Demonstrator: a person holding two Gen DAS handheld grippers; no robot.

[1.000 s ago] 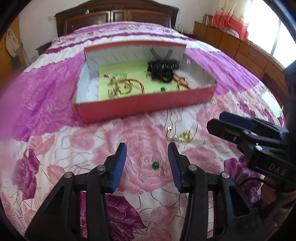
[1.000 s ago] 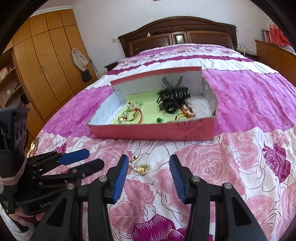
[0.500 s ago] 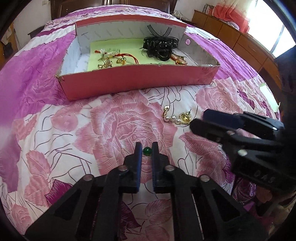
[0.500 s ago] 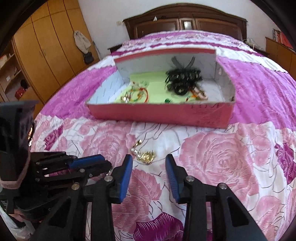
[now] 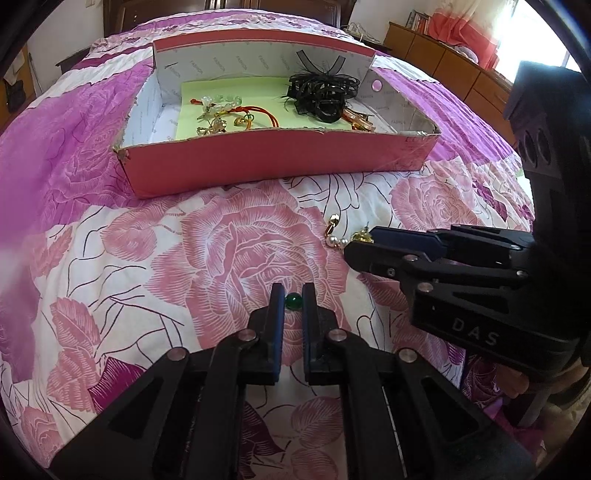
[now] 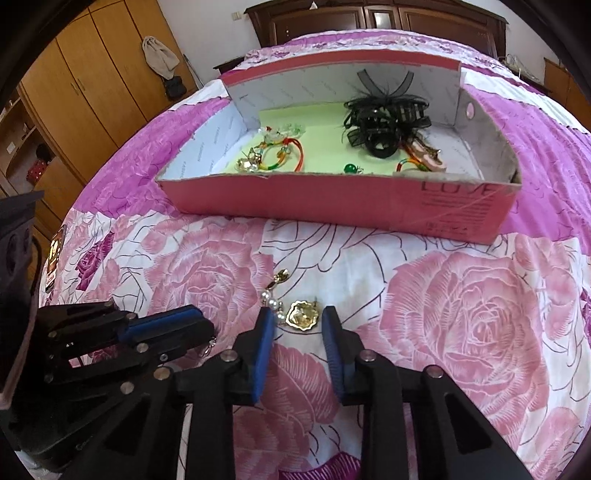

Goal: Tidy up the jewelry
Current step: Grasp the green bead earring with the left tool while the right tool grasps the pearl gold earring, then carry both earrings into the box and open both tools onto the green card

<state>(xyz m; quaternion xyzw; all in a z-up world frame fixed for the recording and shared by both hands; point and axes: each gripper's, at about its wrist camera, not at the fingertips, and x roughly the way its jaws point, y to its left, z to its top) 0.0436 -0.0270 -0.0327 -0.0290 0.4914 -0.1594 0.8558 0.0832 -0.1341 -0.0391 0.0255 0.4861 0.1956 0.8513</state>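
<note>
My left gripper [image 5: 293,291] is shut on a green bead earring [image 5: 294,300] low over the rose-patterned bedspread. My right gripper [image 6: 297,314] is open, its jaws on either side of a gold stud earring [image 6: 303,316], with a pearl drop earring [image 6: 273,295] just to its left. Both earrings also show in the left wrist view [image 5: 338,236], partly hidden by the right gripper [image 5: 369,240]. The red cardboard box [image 6: 332,201] lies further up the bed and holds a black hair bow [image 6: 384,118], red cord bracelets [image 6: 284,155], gold pieces and a second green bead earring [image 6: 350,169].
The left gripper's body [image 6: 122,339] sits close to the left of the right one. Wooden wardrobes [image 6: 74,92] stand at the left, a dark headboard [image 6: 369,18] behind the bed, and a low wooden cabinet [image 5: 443,62] on the right.
My left gripper has closed on the green bead earring. My right gripper has moved forward and down, and its jaws have narrowed around the gold stud earring.
</note>
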